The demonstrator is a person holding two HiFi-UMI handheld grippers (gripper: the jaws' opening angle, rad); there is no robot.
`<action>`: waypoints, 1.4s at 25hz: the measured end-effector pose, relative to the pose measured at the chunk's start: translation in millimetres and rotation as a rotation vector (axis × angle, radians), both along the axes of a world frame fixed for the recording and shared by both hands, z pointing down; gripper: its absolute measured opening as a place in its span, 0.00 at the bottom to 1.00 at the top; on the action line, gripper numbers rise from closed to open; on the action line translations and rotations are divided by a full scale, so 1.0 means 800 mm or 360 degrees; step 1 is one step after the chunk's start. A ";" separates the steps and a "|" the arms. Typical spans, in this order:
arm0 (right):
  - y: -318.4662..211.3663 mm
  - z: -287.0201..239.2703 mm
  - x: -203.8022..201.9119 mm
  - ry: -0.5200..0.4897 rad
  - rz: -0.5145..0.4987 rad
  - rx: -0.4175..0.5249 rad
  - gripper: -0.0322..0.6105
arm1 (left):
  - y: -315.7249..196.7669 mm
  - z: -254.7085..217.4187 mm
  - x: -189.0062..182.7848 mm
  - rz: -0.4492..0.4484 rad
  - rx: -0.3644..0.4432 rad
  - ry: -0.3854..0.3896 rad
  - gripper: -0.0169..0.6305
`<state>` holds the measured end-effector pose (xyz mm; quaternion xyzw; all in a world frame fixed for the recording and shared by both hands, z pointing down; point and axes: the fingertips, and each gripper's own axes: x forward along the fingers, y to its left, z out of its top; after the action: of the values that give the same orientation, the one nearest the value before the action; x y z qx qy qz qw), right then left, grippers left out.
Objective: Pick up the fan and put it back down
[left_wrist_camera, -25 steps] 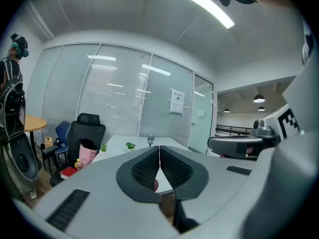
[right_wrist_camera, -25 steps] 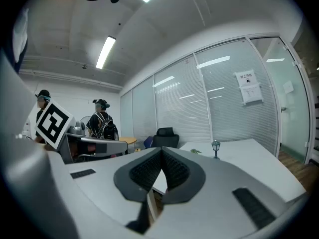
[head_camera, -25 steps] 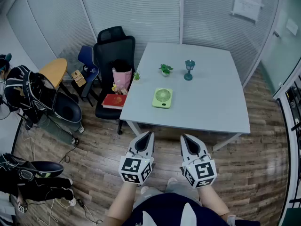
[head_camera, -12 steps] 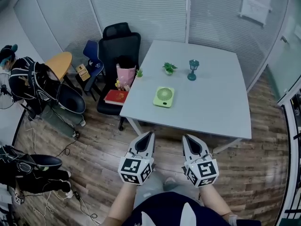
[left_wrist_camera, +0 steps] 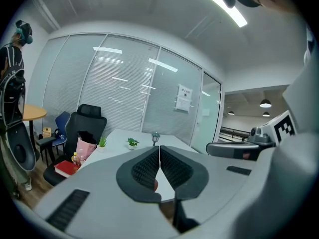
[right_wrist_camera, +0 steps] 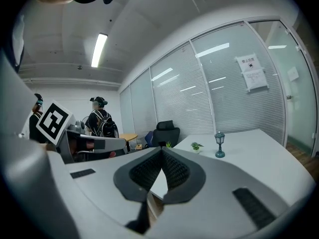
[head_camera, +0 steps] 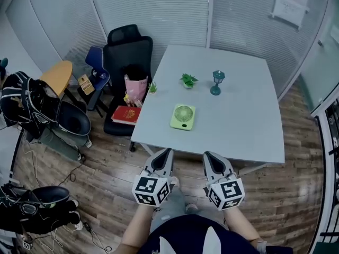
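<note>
A pale table (head_camera: 243,120) stands on a wood floor (head_camera: 296,194). A green fan (head_camera: 183,116) lies flat on its front left part. Farther back, well apart from the fan, stand a potted plant (head_camera: 187,80) and, near its right, a teal lamp (head_camera: 215,82). A small plant (head_camera: 152,88) sits at the left edge

Nothing here I can read outright. Paper notice (head_camera: 293,1) on the glass partition (head_camera: 249,20): dark heading over lines of print, all too small from my feed. Red book (head_camera: 126,115) on the chair (head_camera: 128,57): no legible title. Cubes on left gripper (head_camera: 166,153) and right gripper (head_camera: 208,155): black-and-white square codes, no letters.
</note>
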<state>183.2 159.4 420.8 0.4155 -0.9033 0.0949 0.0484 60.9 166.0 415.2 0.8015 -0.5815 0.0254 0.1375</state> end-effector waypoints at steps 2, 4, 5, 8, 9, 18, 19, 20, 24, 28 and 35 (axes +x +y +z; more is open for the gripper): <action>-0.026 -0.001 -0.009 0.0003 0.0010 -0.0018 0.06 | -0.028 -0.002 -0.007 0.0018 -0.0004 -0.0001 0.06; -0.048 -0.003 -0.019 0.0008 0.0017 -0.0028 0.06 | -0.053 -0.005 -0.017 0.0034 -0.0004 0.0021 0.06; -0.059 -0.004 -0.025 0.0009 0.0020 -0.0031 0.06 | -0.064 -0.006 -0.023 0.0038 -0.0006 0.0032 0.06; -0.090 -0.003 -0.042 0.0002 0.0027 -0.0048 0.06 | -0.096 -0.003 -0.040 0.0056 -0.0027 0.0030 0.06; -0.098 -0.002 -0.047 -0.0002 0.0031 -0.0058 0.06 | -0.104 -0.001 -0.046 0.0068 -0.0035 0.0022 0.06; -0.153 0.013 -0.081 -0.0132 0.0091 -0.0211 0.18 | -0.160 0.006 -0.089 0.0199 -0.0063 0.0105 0.06; -0.157 0.014 -0.082 -0.0132 0.0103 -0.0219 0.21 | -0.164 0.006 -0.093 0.0208 -0.0062 0.0104 0.07; -0.160 0.016 -0.084 -0.0135 0.0114 -0.0229 0.23 | -0.167 0.007 -0.098 0.0220 -0.0063 0.0110 0.08; -0.169 0.024 -0.086 -0.0173 0.0167 -0.0260 0.31 | -0.182 0.020 -0.110 0.0275 -0.0092 0.0165 0.34; -0.167 0.042 -0.081 -0.0192 0.0217 -0.0330 0.35 | -0.186 0.037 -0.116 0.0297 -0.0144 0.0184 0.39; -0.170 0.059 -0.070 -0.0209 0.0242 -0.0417 0.38 | -0.200 0.069 -0.118 0.0340 -0.0279 0.0226 0.41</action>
<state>127.3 23.1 468.0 0.4659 -0.8503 0.2422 0.0358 -33.7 6.3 470.3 0.8434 -0.4773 0.0338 0.2443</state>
